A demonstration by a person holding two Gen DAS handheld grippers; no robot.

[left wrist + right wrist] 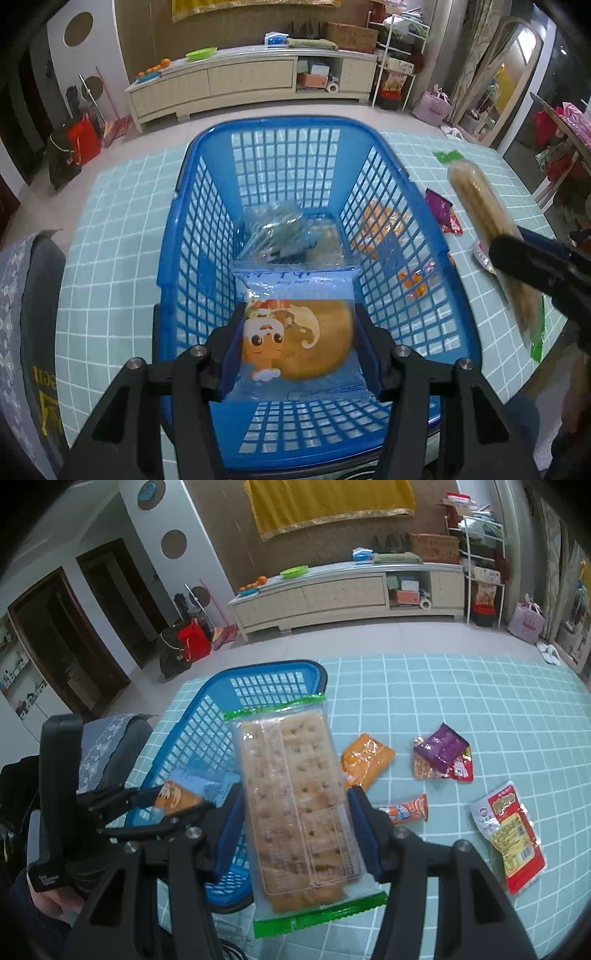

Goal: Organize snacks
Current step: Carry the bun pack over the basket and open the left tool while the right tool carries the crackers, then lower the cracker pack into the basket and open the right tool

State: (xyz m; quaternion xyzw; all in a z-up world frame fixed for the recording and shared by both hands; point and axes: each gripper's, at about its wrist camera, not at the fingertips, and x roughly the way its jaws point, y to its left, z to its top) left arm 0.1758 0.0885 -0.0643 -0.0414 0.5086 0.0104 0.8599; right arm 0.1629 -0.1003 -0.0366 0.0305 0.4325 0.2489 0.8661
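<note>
Two snacks in hand, at least one clear packet already in the blue basket (192, 206)
Left gripper (299, 343) clamps a bun packet (306, 332) over the basket, frame centre; right gripper (295, 812) clamps a cracker pack (295, 794); five packets (443, 753) wait on the table, right of frame

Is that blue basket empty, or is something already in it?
Not empty: the blue basket already has a clear wrapped snack lying on its bottom.
</note>
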